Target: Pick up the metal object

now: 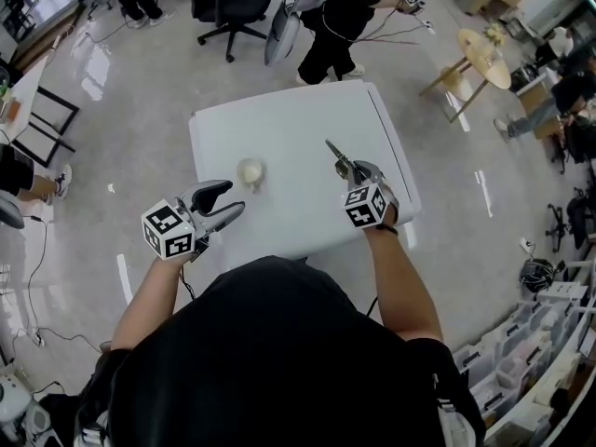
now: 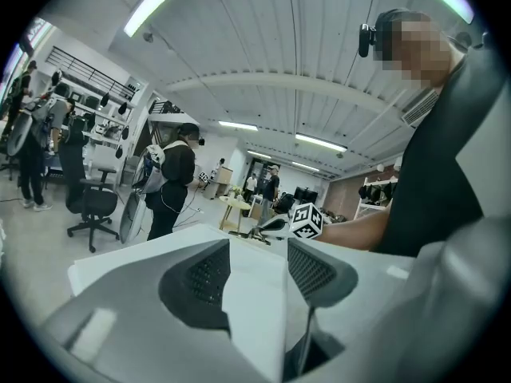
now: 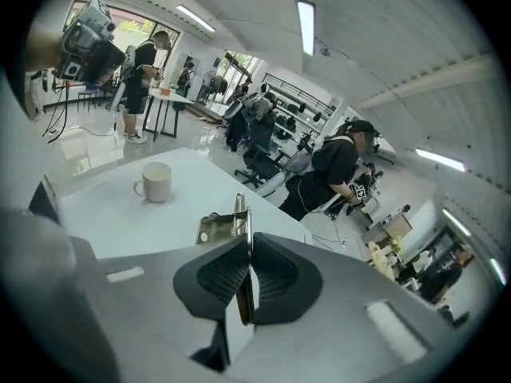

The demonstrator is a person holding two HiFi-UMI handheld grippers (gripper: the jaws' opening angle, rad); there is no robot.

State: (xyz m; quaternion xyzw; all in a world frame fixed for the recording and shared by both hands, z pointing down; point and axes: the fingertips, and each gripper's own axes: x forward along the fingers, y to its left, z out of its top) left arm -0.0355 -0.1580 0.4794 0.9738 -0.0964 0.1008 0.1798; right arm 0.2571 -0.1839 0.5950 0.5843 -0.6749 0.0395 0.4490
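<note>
The metal object (image 3: 227,223) is a flat shiny tool with a long thin handle. My right gripper (image 3: 247,268) is shut on that handle, and the tool's head sticks out beyond the pads. In the head view the right gripper (image 1: 352,169) holds the metal object (image 1: 336,153) above the right part of the white table (image 1: 298,124). My left gripper (image 1: 226,203) stands open near the table's front left, with nothing between its fingers. The left gripper (image 2: 257,271) looks level across the table toward the right gripper (image 2: 275,224).
A cream mug (image 1: 250,173) stands on the table left of centre, also in the right gripper view as a mug (image 3: 155,182). People (image 1: 337,21), office chairs (image 1: 233,7) and a small round wooden table (image 1: 484,59) stand on the shiny floor beyond the far edge.
</note>
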